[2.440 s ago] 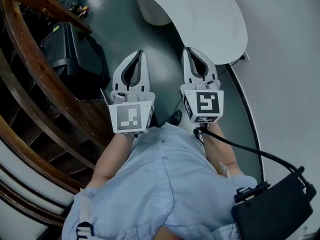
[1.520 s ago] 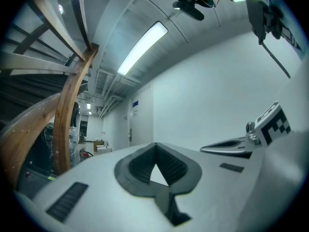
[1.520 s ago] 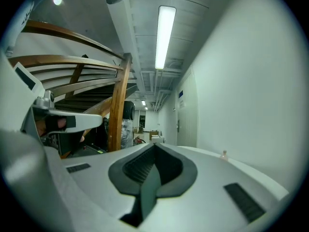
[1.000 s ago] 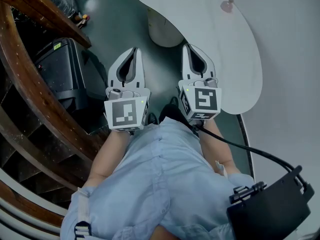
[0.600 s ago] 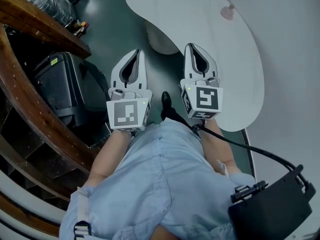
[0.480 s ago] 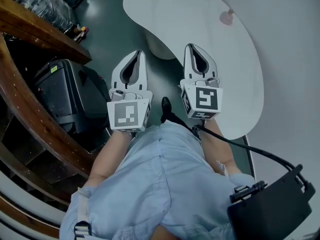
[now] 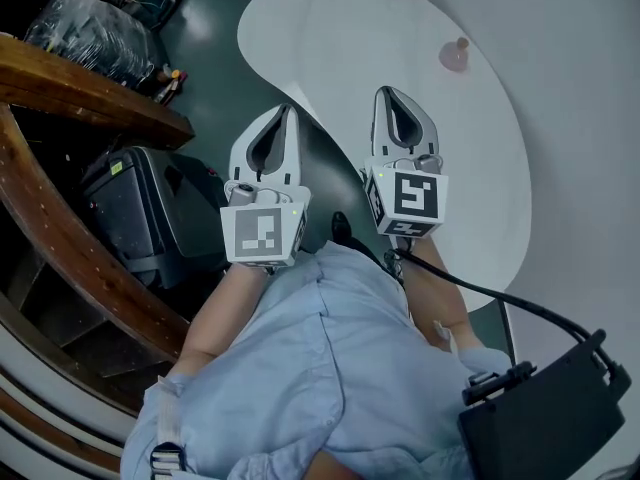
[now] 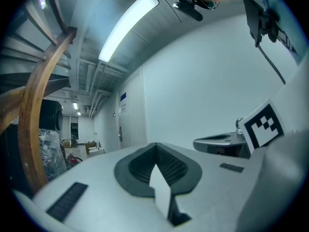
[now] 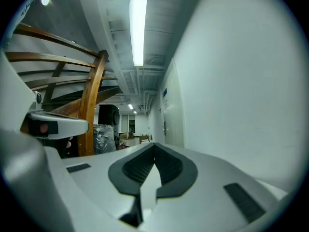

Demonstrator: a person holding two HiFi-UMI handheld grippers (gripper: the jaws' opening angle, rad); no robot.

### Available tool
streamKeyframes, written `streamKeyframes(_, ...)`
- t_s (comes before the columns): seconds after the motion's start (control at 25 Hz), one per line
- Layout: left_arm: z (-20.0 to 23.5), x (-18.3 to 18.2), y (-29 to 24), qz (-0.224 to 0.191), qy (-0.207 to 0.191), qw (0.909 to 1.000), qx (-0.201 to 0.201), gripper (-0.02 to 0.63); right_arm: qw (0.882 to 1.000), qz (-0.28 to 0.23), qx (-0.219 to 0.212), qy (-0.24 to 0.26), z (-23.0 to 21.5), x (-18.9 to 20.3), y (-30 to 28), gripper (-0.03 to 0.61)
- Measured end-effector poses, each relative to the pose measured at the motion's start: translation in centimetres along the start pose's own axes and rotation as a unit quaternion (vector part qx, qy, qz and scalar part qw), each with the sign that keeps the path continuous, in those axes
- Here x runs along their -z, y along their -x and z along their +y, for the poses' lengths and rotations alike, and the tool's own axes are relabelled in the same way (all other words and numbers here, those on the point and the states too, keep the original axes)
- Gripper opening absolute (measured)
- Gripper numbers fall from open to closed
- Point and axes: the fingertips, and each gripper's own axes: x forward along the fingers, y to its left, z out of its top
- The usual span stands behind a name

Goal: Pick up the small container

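Since the left claw (image 7: 287, 113) and right claw (image 7: 391, 94) are closed on nothing, with the container (image 7: 455, 55) well off on the table (image 7: 340, 28), step closer; part one before reaching.

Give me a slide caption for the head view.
Left tool and right tool, both shut, hover near a white table bearing the small container.

Right gripper (image 9: 153, 159), jaws together, empty.

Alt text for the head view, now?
Seen from above, a person in a light blue shirt holds the left gripper and right gripper, both shut and empty, toward a white curved table. A small container stands near its far edge, untouched.
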Motion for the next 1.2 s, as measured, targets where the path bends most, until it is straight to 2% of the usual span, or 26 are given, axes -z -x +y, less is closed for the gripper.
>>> streamKeyframes(0.24,0.3,0.1,-3.0,0.008,-0.017,0.9998,0.007,-0.001,1.000,0.004,0.010,-0.014,-1.8,0.5,-2.3,0.002)
streamKeyframes(0.44,0.4,1.1,-5.2,0.011,-0.015,0.9993,0.032,-0.001,0.999,0.011,0.036,-0.017,-3.2,1.3,-3.5,0.002)
streamKeyframes(0.76,0.4,2.5,-11.3,0.001,0.011,0.9944,0.105,-0.001,0.992,0.026,0.122,-0.002,-7.3,2.2,-5.7,0.002)
streamKeyframes(0.92,0.3,2.2,-15.0,-0.023,0.035,0.9860,0.162,-0.002,0.982,0.030,0.187,0.017,-9.5,1.8,-6.4,0.002)
streamKeyframes(1.08,0.0,0.6,-18.0,-0.055,0.059,0.9730,0.217,-0.002,0.964,0.036,0.259,0.043,-11.7,0.9,-6.2,0.002)
streamKeyframes(1.2,-0.2,0.6,-19.2,-0.067,0.059,0.9626,0.256,-0.001,0.953,0.029,0.297,0.044,-12.5,0.5,-6.2,0.002)
